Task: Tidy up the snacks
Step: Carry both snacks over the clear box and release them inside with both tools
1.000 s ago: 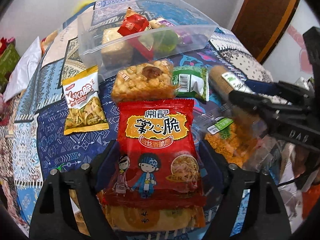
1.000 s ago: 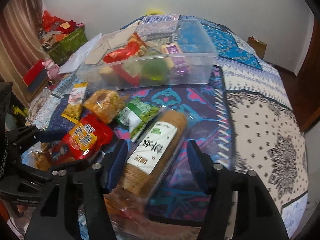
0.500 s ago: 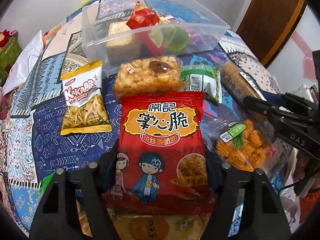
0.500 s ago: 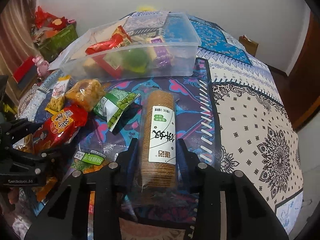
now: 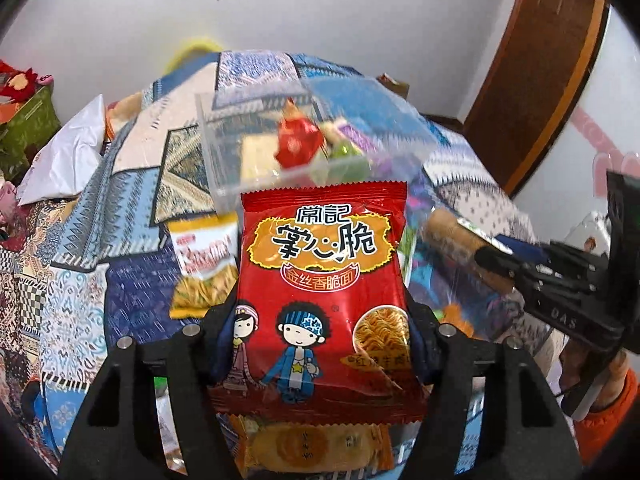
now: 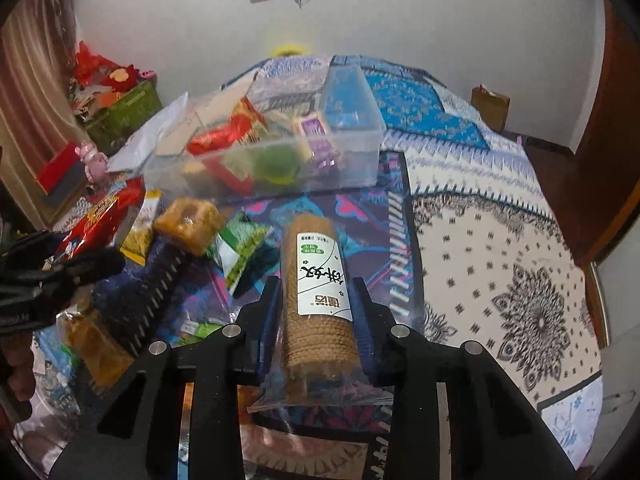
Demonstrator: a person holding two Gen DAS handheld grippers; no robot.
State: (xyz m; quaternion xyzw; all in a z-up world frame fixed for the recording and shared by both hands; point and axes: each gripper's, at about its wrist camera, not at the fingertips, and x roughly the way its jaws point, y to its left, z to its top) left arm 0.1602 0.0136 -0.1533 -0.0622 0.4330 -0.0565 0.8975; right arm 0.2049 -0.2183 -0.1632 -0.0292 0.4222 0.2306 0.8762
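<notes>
A patchwork bedspread [image 6: 500,240] covered the whole surface under both cameras, and one clear plastic bin [image 6: 360,120] sat on it toward the far wall, already holding several wrapped snacks. Only the right wrist view showed the bin's full length and the white-and-black patterned stretch of cloth to its right; only the left wrist view showed the brown door [image 5: 540,80].

The left gripper [image 5: 320,344] was clamped on one red noodle-snack packet [image 5: 324,280], its pads pressed against both side edges, the packet lifted clear of the cloth and hiding most of the pile beneath. The right gripper [image 6: 316,312] was squeezed tight on one roll of round biscuits [image 6: 316,292] in clear wrap with a white label, held nearer the camera than the bin.

Loose on the cloth in the right wrist view lay one puffed-rice block [image 6: 188,224] and one green packet [image 6: 240,248]; one yellow crisp bag [image 5: 204,264] showed beside the red packet in the left wrist view.
</notes>
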